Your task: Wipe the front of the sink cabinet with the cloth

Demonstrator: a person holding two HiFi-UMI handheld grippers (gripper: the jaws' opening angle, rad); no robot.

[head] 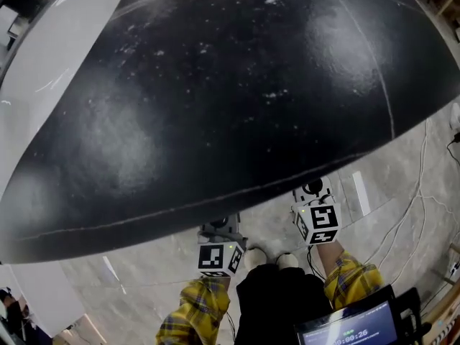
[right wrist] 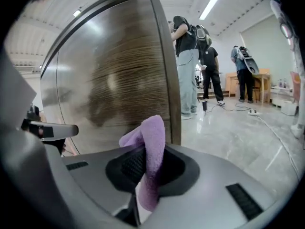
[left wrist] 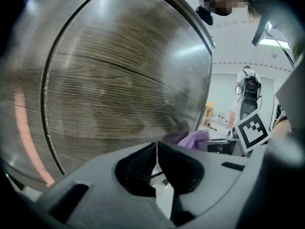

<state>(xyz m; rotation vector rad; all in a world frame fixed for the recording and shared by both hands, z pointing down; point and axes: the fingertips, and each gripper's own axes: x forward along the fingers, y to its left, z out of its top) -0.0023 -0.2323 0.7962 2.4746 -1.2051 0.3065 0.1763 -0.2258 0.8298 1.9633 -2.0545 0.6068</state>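
My right tongs (right wrist: pixel 150 165) clamp the cloth (right wrist: pixel 154 130), levelled at the cabinet (right wrist: pixel 114 75) ahead; my left tongs (left wrist: pixel 157 146), alongside, are pressed together, empty.

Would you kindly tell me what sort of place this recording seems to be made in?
Probably an open lab or workshop hall rather than a home: the wood-grain cabinet stands on a broad polished floor, cables trail across it, and strip lights run overhead.
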